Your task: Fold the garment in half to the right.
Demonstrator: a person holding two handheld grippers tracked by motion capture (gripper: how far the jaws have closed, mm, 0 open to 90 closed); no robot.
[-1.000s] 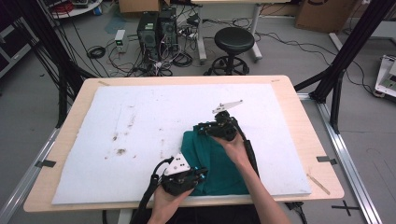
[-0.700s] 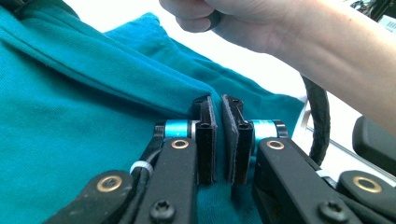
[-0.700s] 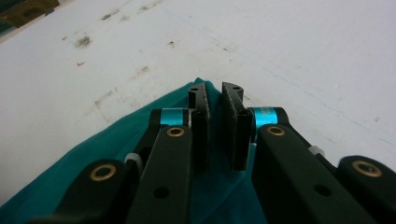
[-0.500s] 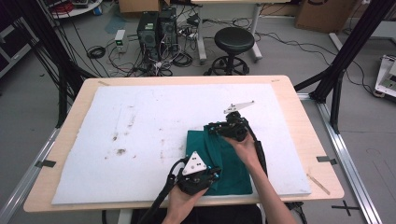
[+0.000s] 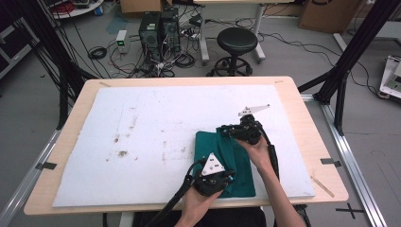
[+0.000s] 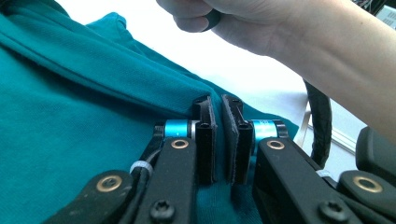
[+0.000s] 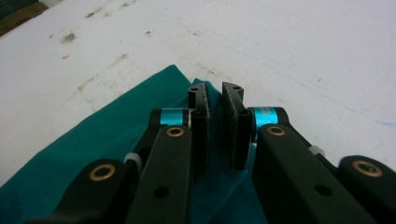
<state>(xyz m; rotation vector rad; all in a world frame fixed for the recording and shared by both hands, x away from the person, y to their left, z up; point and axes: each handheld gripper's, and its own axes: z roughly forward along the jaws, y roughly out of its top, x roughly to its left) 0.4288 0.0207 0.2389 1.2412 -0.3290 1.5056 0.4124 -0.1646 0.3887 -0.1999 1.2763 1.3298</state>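
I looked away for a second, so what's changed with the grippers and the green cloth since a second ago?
Both grippers shifted toward the table's right: the left gripper along the near edge, the right gripper at the far corner, carrying the teal cloth with them. Its jaws stand nearly closed over a fold. The white mat stayed put.

Both forearms reach forward, left hand-held gripper (image 5: 213, 179) nearer, right hand-held gripper (image 5: 239, 131) farther, jaws narrowly parted.

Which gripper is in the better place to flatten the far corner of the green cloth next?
Right. The right gripper sits at the far edge of the cloth; the left gripper is over its near edge, farther from that corner.
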